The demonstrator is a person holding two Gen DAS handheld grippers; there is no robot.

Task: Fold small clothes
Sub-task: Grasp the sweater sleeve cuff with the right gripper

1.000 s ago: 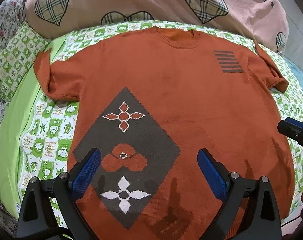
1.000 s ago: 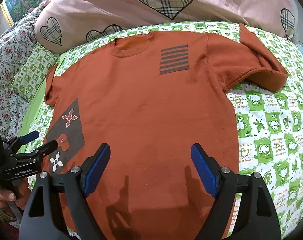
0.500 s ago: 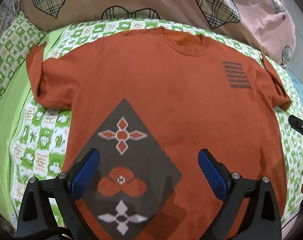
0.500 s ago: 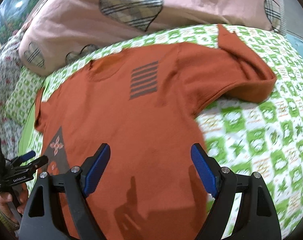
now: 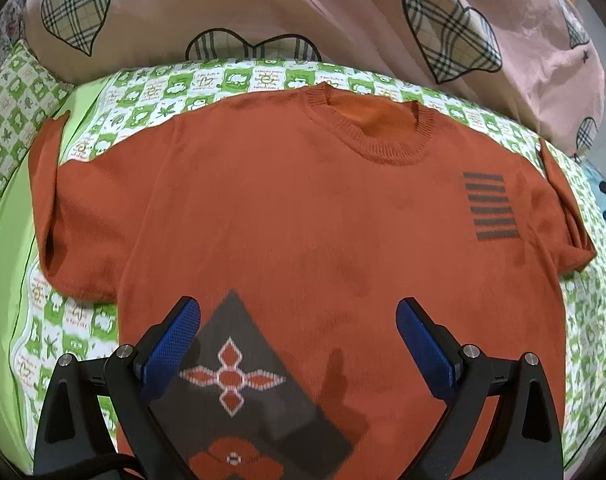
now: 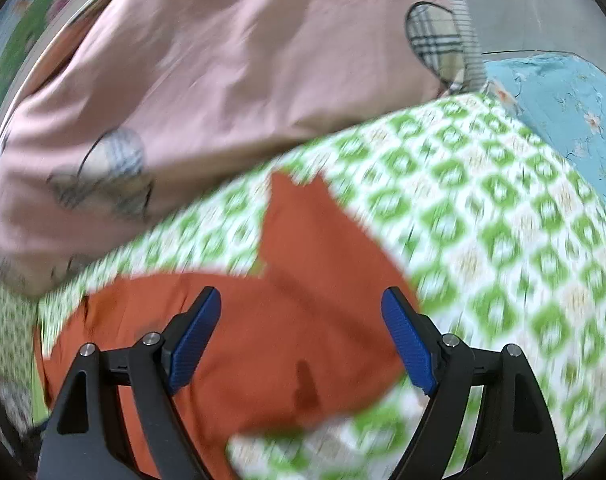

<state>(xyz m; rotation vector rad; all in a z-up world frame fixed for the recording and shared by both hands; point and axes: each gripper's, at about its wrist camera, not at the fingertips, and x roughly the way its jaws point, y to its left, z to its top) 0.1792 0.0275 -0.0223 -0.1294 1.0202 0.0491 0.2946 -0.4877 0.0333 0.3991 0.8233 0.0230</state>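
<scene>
Orange knit sweater (image 5: 303, 220) lies flat, face-up on the green-checked bedsheet (image 5: 239, 78), collar at 12 o'clock, evidently spread for folding; left gripper (image 5: 299, 344) and right gripper (image 6: 303, 336) hover, jaws wide apart, empty.

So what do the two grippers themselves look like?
Both match: the left gripper and right gripper have black angular frames, silver screw heads, and two blue ribbed fingers each. A black cable shows at the left one's base.
</scene>
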